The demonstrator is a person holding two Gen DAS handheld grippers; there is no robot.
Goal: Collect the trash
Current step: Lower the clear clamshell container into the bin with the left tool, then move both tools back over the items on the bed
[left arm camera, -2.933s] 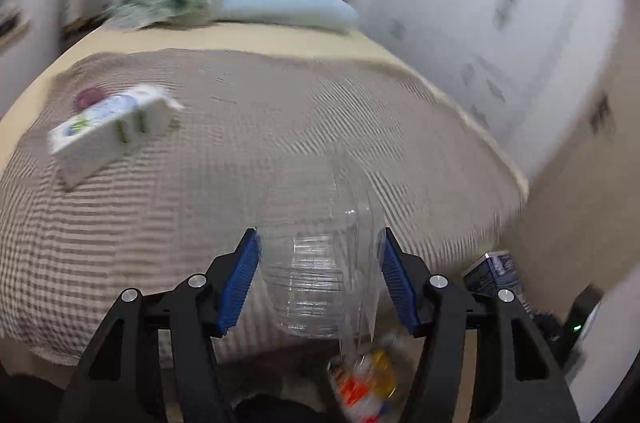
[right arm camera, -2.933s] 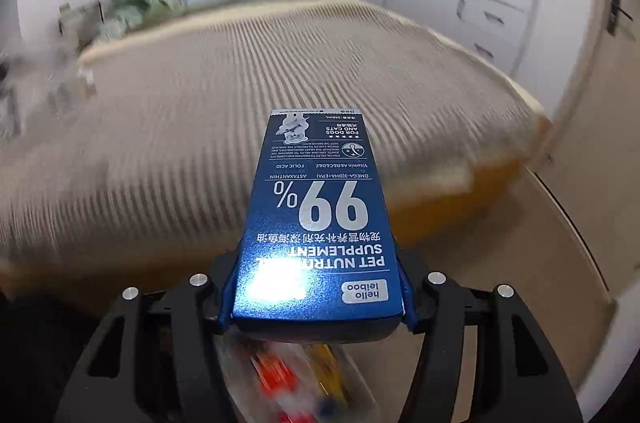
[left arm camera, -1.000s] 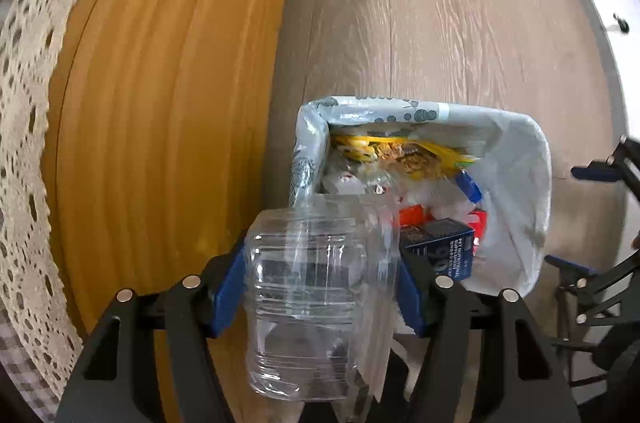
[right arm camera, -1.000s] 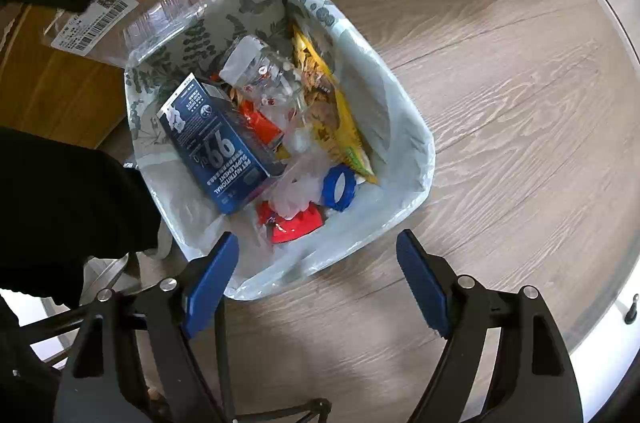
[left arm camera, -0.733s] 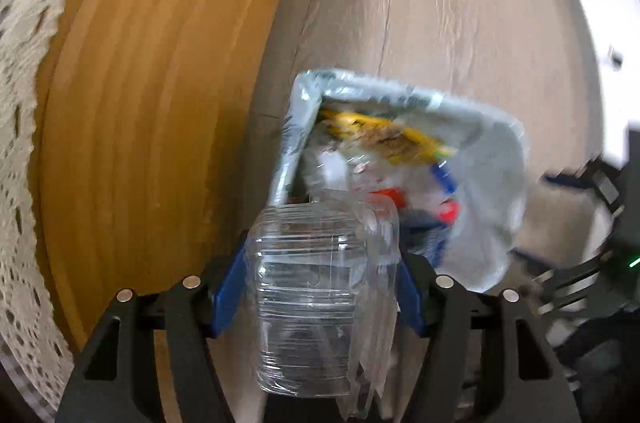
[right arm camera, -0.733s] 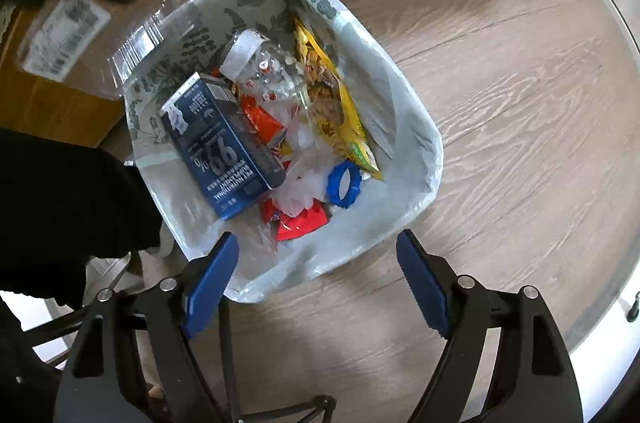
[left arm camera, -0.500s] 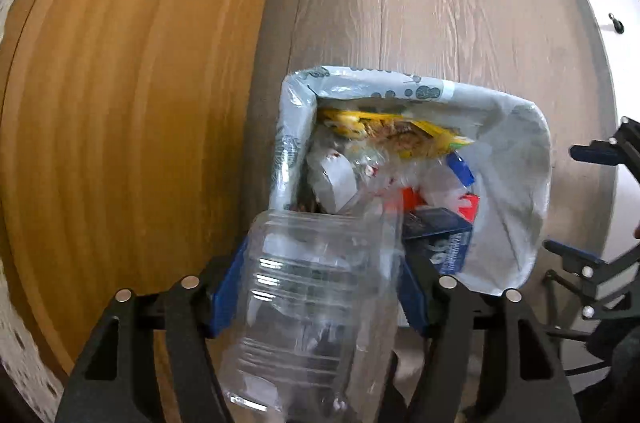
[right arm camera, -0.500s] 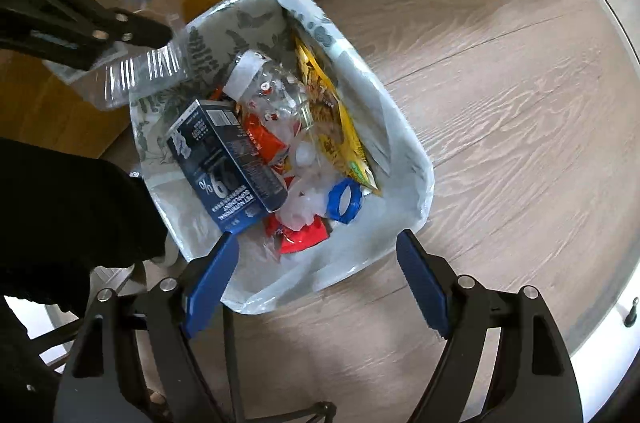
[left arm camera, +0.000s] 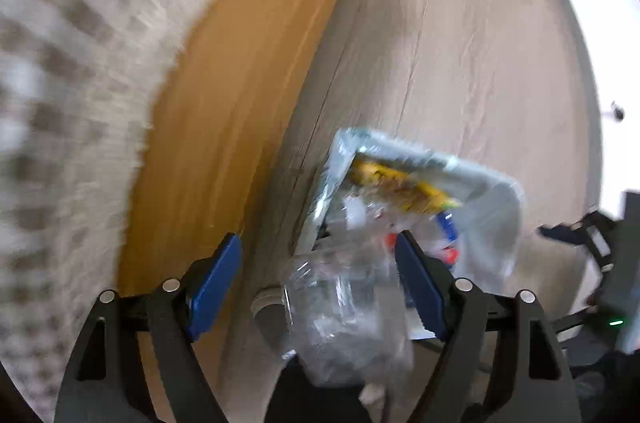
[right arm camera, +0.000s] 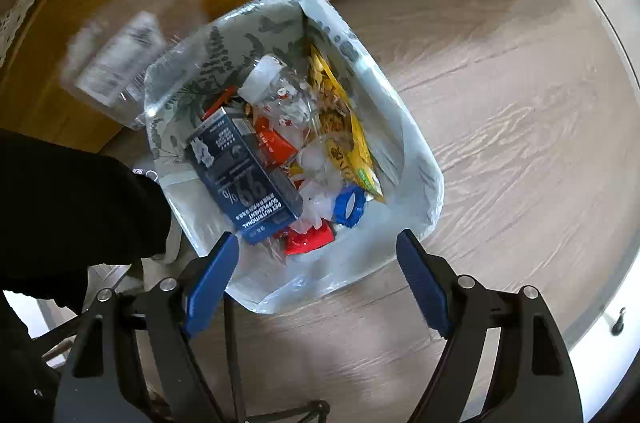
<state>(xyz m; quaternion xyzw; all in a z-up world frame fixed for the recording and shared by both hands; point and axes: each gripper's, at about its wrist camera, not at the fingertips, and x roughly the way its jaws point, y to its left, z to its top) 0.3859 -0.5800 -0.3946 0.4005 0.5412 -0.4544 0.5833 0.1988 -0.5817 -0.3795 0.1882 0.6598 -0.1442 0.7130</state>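
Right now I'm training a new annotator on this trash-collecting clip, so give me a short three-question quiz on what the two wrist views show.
1. True or false: the blue carton lies inside the lined bin.
2. Multiple choice: the clear plastic container under the left gripper is (A) clamped by both pads, (B) loose between opening jaws, (C) lying on the bed.
3. Fill in: the right gripper has ____ between its jaws.

Key: 1 true. 2 B; the left pad stands clear of it, though the view is blurred. 3 nothing; the jaws stand open above the bin.
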